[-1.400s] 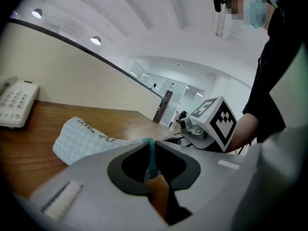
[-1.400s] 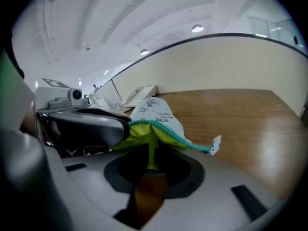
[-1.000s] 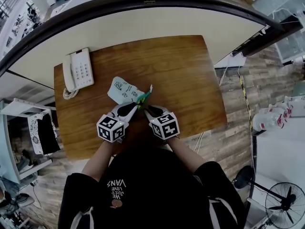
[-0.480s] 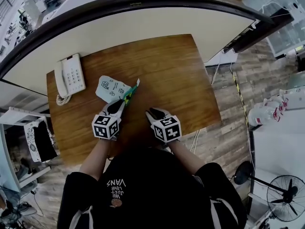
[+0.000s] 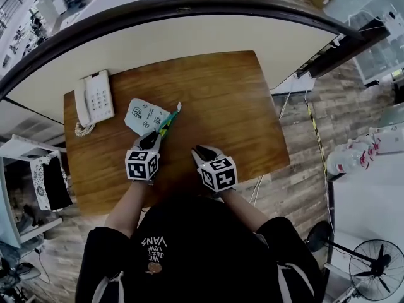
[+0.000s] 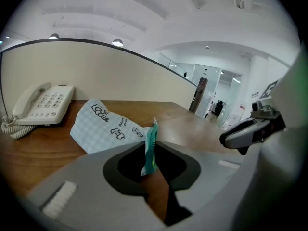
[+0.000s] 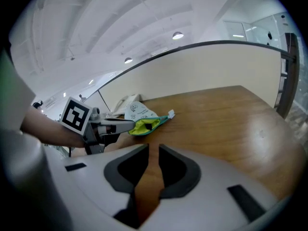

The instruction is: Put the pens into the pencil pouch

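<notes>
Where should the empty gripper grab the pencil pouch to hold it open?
Likely the teal rim of the pencil pouch on the open side, opposite the left gripper's pinch. Come from the right gripper's side: the mouth gapes toward it, showing yellow lining.

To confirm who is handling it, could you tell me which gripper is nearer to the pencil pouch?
Left. The left gripper has its jaws closed on the teal edge of the pencil pouch; the right gripper stands apart to its right, empty.

Black T-shirt (image 5: 189, 251), perhaps striped sleeves (image 5: 101, 261), grey left gripper (image 5: 155, 136)
</notes>
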Demonstrator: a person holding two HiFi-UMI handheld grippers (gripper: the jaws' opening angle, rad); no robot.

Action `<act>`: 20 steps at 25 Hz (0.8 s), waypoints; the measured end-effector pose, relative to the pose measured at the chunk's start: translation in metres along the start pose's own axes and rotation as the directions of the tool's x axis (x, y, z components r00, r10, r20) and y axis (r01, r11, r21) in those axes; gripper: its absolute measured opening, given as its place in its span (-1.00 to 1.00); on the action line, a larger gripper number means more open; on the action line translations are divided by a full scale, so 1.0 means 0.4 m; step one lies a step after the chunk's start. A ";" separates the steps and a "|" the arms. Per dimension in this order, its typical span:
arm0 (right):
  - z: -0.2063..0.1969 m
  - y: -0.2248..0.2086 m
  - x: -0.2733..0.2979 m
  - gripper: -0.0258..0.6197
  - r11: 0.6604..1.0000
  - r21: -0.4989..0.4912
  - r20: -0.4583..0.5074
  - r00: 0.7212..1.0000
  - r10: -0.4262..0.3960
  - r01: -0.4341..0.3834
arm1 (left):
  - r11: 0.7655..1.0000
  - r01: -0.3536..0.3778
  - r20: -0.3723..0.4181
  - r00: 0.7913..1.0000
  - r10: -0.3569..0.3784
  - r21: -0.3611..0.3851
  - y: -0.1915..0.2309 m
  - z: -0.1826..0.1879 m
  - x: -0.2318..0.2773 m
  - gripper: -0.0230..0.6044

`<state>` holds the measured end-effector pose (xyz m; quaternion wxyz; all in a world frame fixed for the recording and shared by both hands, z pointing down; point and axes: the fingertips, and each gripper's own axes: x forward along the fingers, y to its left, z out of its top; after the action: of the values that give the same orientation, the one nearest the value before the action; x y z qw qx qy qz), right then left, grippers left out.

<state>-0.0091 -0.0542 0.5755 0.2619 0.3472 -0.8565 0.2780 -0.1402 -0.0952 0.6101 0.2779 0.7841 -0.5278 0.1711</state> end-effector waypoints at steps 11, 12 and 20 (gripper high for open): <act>0.003 0.006 -0.014 -0.76 0.997 -0.056 -0.008 0.999 0.054 -0.054 | 0.996 -0.069 0.010 0.998 0.070 -0.050 -0.008 -0.020 -0.040 -0.48; 0.005 0.006 -0.015 -0.76 0.996 -0.063 -0.008 0.998 0.060 -0.060 | 0.996 -0.078 0.014 0.997 0.079 -0.050 -0.010 -0.020 -0.047 -0.47; 0.038 0.017 -0.014 -0.76 0.985 -0.133 0.004 0.994 0.109 -0.107 | 0.987 -0.149 0.120 0.981 0.155 -0.057 -0.030 0.028 -0.140 -0.47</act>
<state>-0.0145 -0.0577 0.5589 0.2639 0.2837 -0.8921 0.2325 -0.1510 -0.0576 0.5665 0.2495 0.7436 -0.6065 0.1301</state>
